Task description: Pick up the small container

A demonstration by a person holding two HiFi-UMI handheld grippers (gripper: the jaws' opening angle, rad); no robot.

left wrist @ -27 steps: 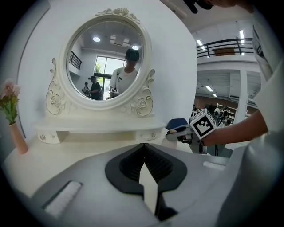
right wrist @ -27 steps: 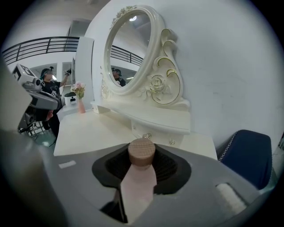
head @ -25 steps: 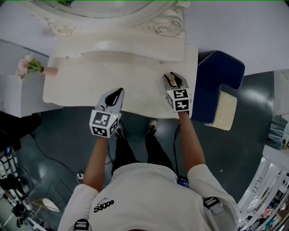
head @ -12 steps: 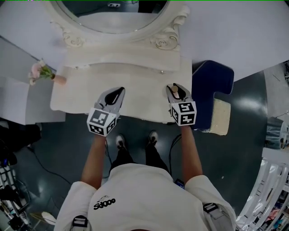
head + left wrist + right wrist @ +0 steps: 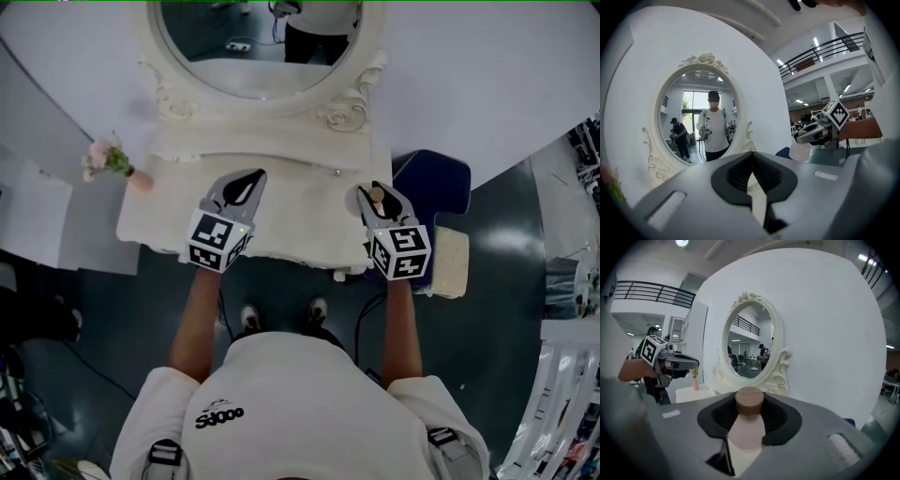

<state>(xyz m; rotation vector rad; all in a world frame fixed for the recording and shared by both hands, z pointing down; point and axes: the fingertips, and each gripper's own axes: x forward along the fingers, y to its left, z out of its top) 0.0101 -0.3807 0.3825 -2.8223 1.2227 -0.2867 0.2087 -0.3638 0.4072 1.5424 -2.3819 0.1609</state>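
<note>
The small container (image 5: 746,425) is a pale pink bottle with a round cork cap (image 5: 749,401). It sits upright between the jaws of my right gripper (image 5: 749,405), which is shut on its body. In the head view the right gripper (image 5: 377,194) hovers over the right front part of the white vanity table (image 5: 291,239), with the cork cap (image 5: 376,195) showing between the fingers. My left gripper (image 5: 250,178) hangs over the table's left middle, its jaws together and nothing in them. The left gripper view shows the left gripper (image 5: 751,169) shut, and the right gripper (image 5: 813,135) carrying the container (image 5: 799,151).
An oval mirror (image 5: 262,47) in an ornate white frame stands at the back of the table and reflects a person. A pink vase with flowers (image 5: 114,161) stands at the table's left end. A blue chair (image 5: 441,183) with a cream cushion (image 5: 451,262) is to the right.
The head view has tipped up, so more of the mirror shows. Both grippers sit lower in the picture, still over the table. The right gripper keeps hold of the container.
</note>
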